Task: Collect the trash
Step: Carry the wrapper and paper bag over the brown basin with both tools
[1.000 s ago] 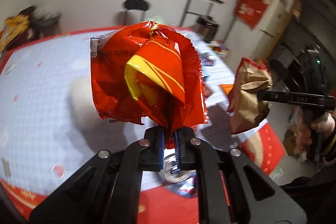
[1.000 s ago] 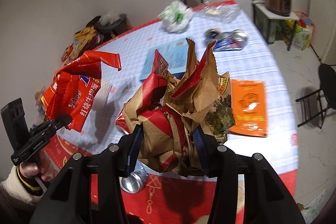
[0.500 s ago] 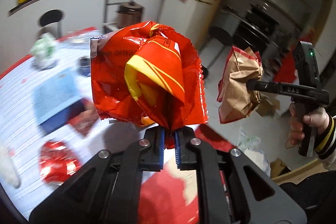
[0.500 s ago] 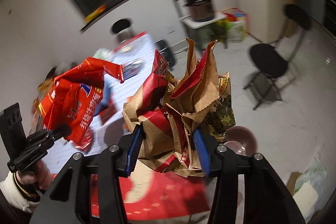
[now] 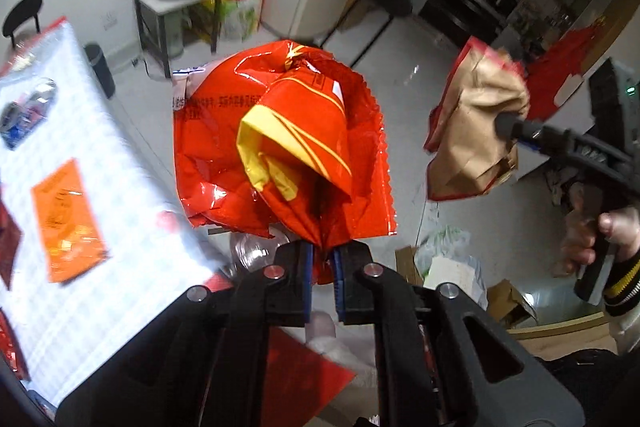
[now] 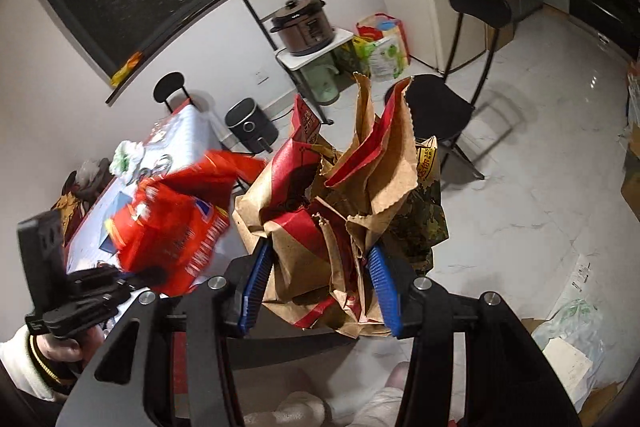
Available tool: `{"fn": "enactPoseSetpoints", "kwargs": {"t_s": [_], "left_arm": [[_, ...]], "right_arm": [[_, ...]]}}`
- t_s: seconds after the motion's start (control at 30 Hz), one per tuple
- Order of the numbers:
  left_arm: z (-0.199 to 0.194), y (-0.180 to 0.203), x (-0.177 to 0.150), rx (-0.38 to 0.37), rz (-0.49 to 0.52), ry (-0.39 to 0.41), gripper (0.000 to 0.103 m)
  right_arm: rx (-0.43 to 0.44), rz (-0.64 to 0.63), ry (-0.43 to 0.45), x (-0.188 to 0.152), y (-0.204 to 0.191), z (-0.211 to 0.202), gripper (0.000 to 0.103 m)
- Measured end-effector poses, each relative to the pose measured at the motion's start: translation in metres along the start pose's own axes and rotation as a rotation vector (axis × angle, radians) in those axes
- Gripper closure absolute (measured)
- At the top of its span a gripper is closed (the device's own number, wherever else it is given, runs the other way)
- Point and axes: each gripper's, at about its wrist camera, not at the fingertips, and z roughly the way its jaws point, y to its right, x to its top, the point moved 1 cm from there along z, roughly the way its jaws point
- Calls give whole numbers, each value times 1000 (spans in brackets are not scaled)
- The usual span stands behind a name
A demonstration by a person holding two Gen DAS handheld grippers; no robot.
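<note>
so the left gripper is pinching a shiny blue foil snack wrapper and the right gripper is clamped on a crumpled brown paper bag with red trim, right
Not quite: the colour is wrong. The left gripper is pinching a shiny red foil snack wrapper with a yellow patch, not a blue one, as the left wrist view shows. Only the gripper's pads are blue. The rest holds: the right gripper is clamped on the crumpled brown paper bag with red trim.

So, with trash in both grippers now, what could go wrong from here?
1. The left gripper pinches only the bottom edge of the red snack bag; it may slip out.
2. The right gripper holds a loose bundle of brown paper bags; the green packet beside it could drop.
</note>
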Motion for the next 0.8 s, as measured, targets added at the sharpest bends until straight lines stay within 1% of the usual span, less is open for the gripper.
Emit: {"fn": "enactPoseSetpoints", "kwargs": {"t_s": [0.1, 0.2, 0.3, 0.47, 0.57, 0.7, 0.8], "left_arm": [[36, 7, 8, 4, -36, -88, 91], [66, 7, 13, 6, -65, -160, 91], [93, 9, 21, 18, -56, -219, 91], [130, 9, 25, 42, -37, -313, 90], [149, 10, 28, 47, -27, -343, 87], [165, 12, 31, 56, 5, -369, 75], [173, 10, 36, 73, 18, -377, 74]], "right_arm": [[4, 9, -6, 7, 24, 1, 56], [3, 15, -12, 11, 38, 3, 56], [-2, 24, -12, 12, 49, 2, 56], [-20, 49, -9, 13, 60, 2, 56], [-32, 65, -10, 10, 65, 0, 56], [-51, 81, -19, 9, 68, 1, 56], [-61, 95, -22, 8, 72, 2, 56]]}}
